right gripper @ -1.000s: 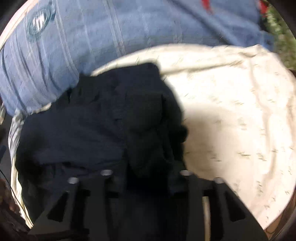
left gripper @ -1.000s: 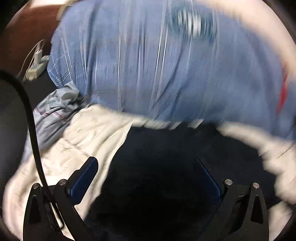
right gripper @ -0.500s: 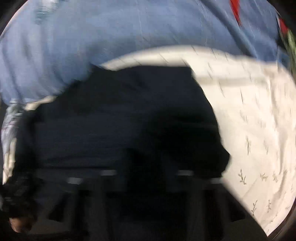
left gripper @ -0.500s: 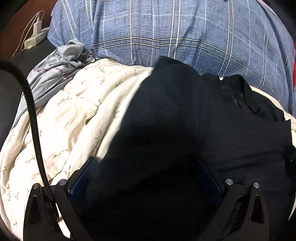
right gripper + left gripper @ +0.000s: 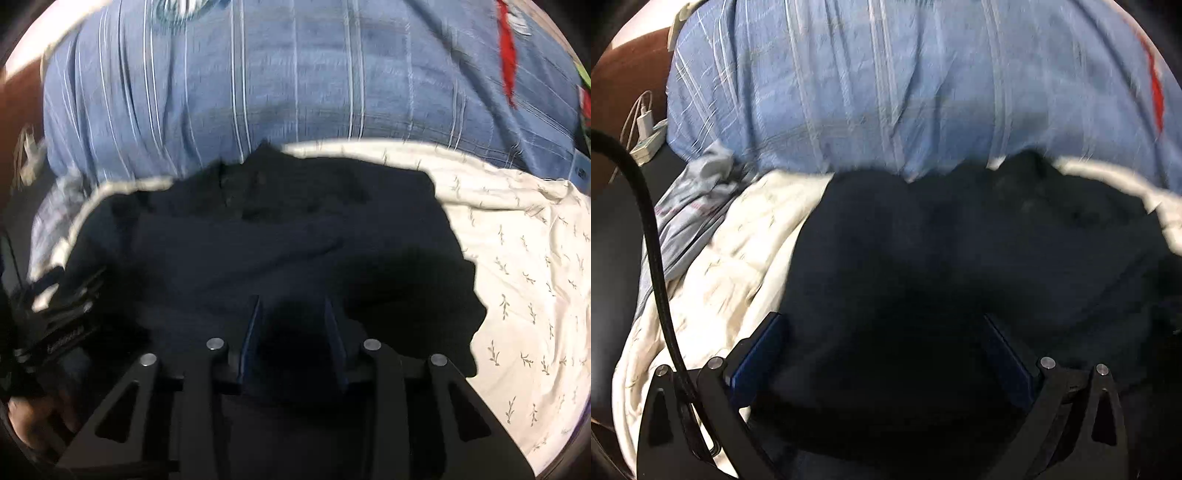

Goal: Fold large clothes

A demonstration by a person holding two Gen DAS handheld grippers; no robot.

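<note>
L tool (image 5: 882, 354) agape over dark garment (image 5: 960, 258); R tool (image 5: 293, 332) pinching it; plaid pillow (image 5: 886, 92) behind.

The left claw (image 5: 882, 343) is a black frame with triangular cut-outs, silver screws and blue-padded fingers (image 5: 757, 354); a thick black cable (image 5: 653, 236) curves beside it. The right claw (image 5: 293, 321) is built alike, with narrower blue pads (image 5: 249, 339).

Dark navy garment (image 5: 280, 236), cream sprigged sheet (image 5: 528, 266), blue plaid quilt (image 5: 295, 92).
</note>
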